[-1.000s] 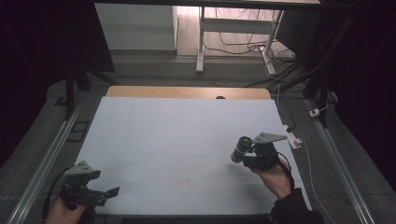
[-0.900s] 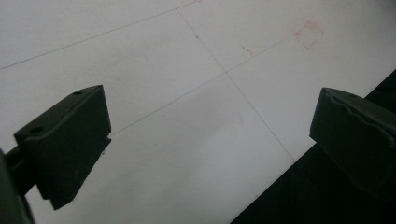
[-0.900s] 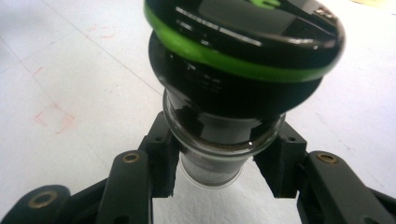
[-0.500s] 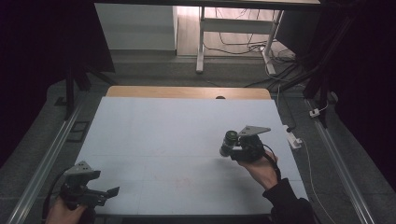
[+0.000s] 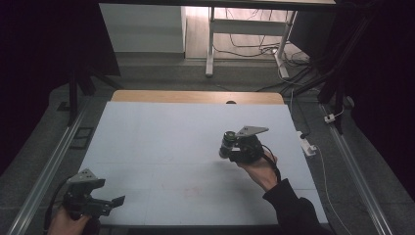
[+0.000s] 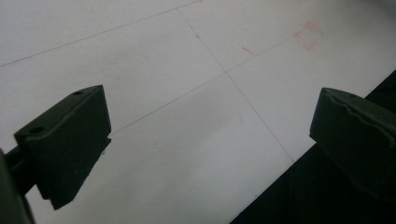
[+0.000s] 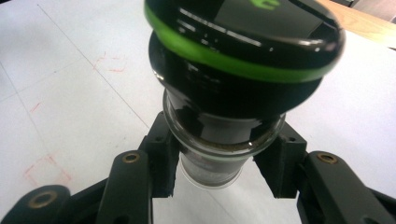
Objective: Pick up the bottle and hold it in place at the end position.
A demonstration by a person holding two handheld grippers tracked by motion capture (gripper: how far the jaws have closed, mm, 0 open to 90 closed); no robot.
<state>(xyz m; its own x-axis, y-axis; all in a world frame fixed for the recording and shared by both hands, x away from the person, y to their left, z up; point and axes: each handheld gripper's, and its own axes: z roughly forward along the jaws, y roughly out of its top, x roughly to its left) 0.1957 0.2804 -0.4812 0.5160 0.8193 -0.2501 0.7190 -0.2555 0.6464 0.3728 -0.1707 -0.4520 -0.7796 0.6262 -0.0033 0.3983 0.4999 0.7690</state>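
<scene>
right tool (image 5: 229,147) carried leftward | clamps jar (image 7: 233,88) between jaws | left tool (image 5: 115,200) spread wide, table (image 5: 161,132) corner

The left gripper (image 6: 210,140) holds its jaws wide apart over a white table (image 6: 177,140); a faint red square (image 6: 309,35) sits upper right.

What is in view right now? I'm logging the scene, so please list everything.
jar: one, glass, black lid with green ring, held in the right gripper above the sheet
sheet: one, white, with thin lines and faint red marks, covers the table
table: one, wooden edge at the far side
frame: one, white, on the floor beyond the table
left gripper: one, black, near-left corner, open
right gripper: one, black, right of centre, shut on the jar
</scene>
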